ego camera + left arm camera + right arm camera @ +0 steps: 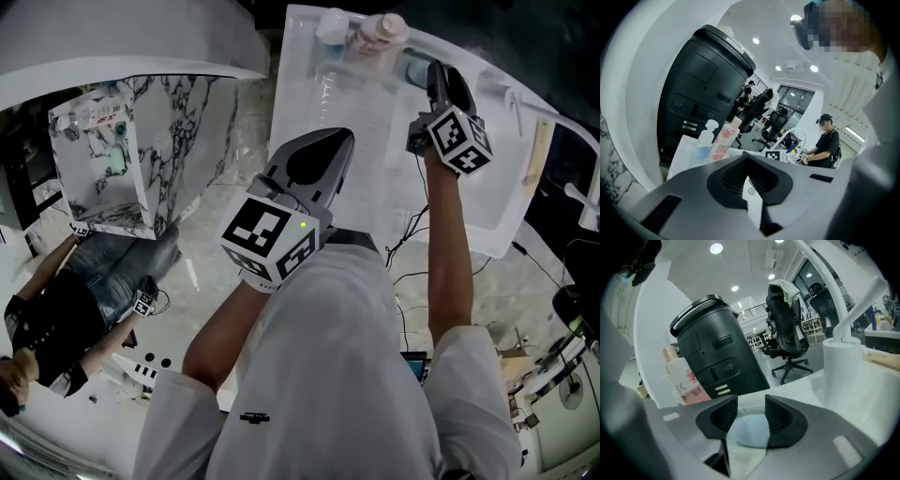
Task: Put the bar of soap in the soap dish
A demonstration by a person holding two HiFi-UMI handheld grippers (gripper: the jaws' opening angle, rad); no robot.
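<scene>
Placement of the soap, seen from the head and from both tools. Nearest the person, the left tool (323,150) hangs over the front part of the white counter (309,103) with its jaws pressed together and nothing between them; it plays no part at this moment. Farther along the counter, the right tool (751,411) stands with its jaws spread wide. The bar of soap (751,433), pale blue, lies low between them, and a gap shows on either side, so the pads do not press on it. The bar appears to rest in a shallow soap dish (405,66) just beside the bottles, though the dish's rim is hard to tell from the white surface round it. Judged from this, the step in hand is the release at the dish, and the task looks close to complete. The next move calls for drawing the right tool straight back along its own line, with the jaws kept wide so that neither pad nudges the bar out of place. Beyond the soap stand a pink bottle (684,380) and a small bottle of blue liquid (704,140), then a white tap (843,329) to the right, and farthest a black bin (717,352). Count: two tools, one bar of soap, one dish, two bottles, one tap, one bin.
</scene>
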